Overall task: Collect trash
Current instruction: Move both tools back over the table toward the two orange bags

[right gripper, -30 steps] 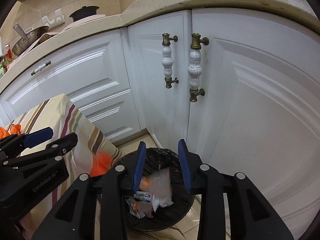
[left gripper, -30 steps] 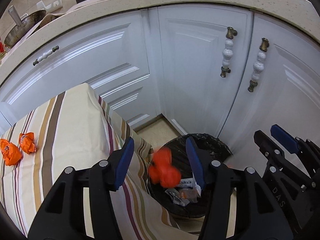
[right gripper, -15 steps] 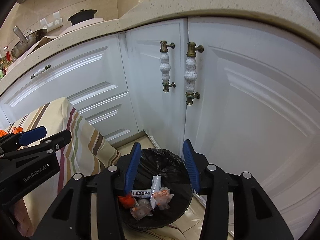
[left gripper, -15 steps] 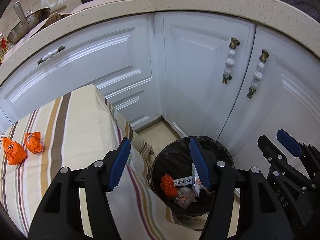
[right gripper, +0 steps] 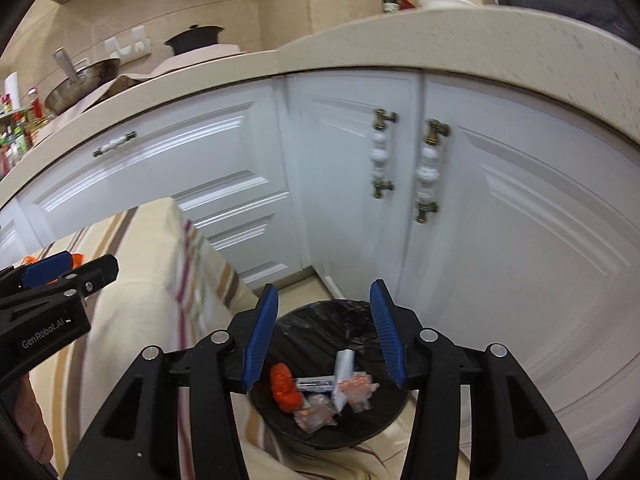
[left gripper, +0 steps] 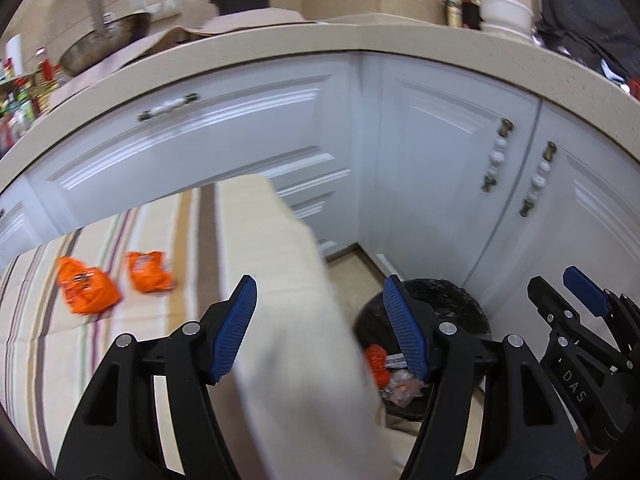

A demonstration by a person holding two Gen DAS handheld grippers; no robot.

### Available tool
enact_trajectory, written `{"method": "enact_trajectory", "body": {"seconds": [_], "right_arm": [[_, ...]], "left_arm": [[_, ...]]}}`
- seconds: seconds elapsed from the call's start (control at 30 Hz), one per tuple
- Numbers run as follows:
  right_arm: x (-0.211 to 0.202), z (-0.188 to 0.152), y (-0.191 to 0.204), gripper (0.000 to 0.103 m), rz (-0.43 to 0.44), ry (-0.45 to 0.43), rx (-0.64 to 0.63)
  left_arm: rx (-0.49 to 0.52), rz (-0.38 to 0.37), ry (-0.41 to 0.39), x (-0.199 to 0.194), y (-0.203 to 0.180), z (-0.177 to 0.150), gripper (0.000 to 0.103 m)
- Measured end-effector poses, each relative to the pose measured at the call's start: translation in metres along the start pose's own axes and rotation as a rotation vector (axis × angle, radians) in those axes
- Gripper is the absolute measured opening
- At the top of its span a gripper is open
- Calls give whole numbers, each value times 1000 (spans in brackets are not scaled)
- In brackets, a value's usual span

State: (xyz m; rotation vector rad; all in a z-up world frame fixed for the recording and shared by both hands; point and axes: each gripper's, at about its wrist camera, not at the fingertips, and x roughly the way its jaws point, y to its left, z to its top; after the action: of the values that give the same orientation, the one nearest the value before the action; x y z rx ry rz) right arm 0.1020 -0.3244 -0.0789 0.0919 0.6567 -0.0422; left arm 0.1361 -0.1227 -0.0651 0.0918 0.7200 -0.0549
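Observation:
A black bin (right gripper: 320,320) lined with a black bag stands on the floor by the white cabinets. It holds an orange wrapper (right gripper: 285,389) and several clear and white wrappers (right gripper: 344,384). My right gripper (right gripper: 323,336) is open and empty above the bin. My left gripper (left gripper: 322,328) is open and empty over the edge of the striped tablecloth (left gripper: 280,280), with the bin (left gripper: 452,312) to its right. Two orange wrappers (left gripper: 86,285) (left gripper: 149,270) lie on the cloth at the left.
White cabinet doors with ceramic handles (right gripper: 429,170) stand right behind the bin. A beige countertop (left gripper: 280,48) above carries a wok (left gripper: 104,46), a black pot and bottles. Beige floor tile (left gripper: 352,264) shows between table and cabinets.
The orange wrapper and a clear wrapper fell from the grippers into the bin. Both grippers have since risen and tilted up; the left one has swung left toward the table.

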Motion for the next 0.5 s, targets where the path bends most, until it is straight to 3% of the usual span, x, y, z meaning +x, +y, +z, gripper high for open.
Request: {"method": "enact_trajectory", "body": {"seconds": [0.5], "right_arm": [[-20, 4, 118, 50, 173, -22, -153]], "left_arm": [[-180, 222, -8, -56, 151, -36, 64]]}}
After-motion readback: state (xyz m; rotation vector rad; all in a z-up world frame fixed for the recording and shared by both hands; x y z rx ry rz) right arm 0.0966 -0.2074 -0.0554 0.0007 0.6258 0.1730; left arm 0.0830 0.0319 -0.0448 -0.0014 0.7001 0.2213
